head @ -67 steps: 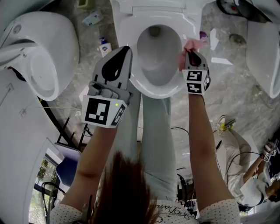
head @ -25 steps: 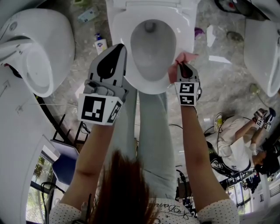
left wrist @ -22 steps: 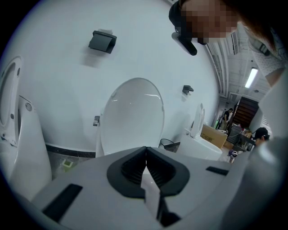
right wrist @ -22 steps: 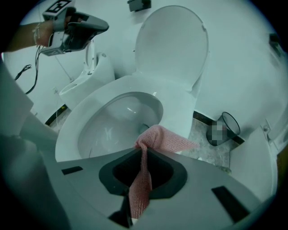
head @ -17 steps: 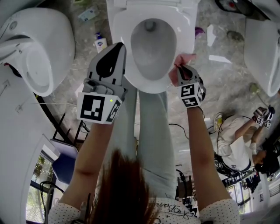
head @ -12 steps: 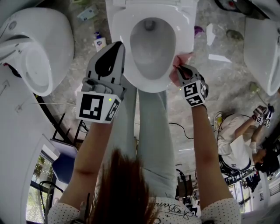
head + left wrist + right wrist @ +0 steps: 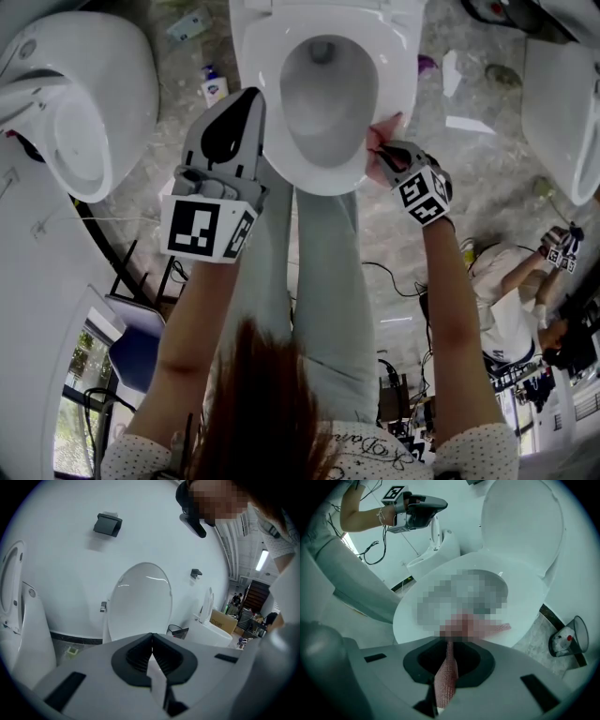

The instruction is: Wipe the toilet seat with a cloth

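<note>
The right gripper (image 7: 382,156) was clamped on the pink cloth (image 7: 387,126), which lay on the right front edge of the seat (image 7: 400,66). The left gripper (image 7: 250,99), jaws together and empty, hung above the seat's left edge

Mostly hidden behind the right gripper (image 7: 377,150) in the head view: the cloth (image 7: 386,131). Blurred in the right gripper view: its far end and any contact with the toilet seat (image 7: 398,66). Covered by the left gripper (image 7: 257,94): the seat's near-left rim. Too small to read: the bottle (image 7: 214,86) on the far-left floor.
</note>
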Motion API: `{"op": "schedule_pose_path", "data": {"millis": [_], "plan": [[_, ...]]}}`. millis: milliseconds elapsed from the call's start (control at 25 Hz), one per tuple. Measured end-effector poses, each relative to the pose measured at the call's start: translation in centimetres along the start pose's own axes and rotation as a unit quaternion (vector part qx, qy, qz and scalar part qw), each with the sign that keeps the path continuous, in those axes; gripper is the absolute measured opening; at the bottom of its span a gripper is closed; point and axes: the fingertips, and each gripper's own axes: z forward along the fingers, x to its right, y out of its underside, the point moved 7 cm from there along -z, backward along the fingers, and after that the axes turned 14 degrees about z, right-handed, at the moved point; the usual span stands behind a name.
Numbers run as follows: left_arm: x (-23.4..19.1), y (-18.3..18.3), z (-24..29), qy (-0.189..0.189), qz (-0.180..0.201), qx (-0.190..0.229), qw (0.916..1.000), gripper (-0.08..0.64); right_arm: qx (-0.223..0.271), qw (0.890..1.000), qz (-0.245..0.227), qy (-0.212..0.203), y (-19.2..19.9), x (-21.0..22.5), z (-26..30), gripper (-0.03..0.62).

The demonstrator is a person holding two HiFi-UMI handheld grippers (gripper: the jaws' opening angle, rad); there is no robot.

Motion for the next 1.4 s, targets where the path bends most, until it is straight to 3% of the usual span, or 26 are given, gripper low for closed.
{"op": "schedule_pose_path", "data": {"millis": [520,1400], "plan": [[-0.8,0.7,-0.8,-0.017,-0.007,-0.002,0.9998,0.005,-0.026,0.998,-0.021,-0.058,0.8,-2.7,0.9,0.051],[-1.7,2.1,-3.7,-0.062,-0.006,-0.007,0.998,0.005,-0.054,0.99,-0.046,-0.118,0.1,-8.1,3.6,0.051]]}}
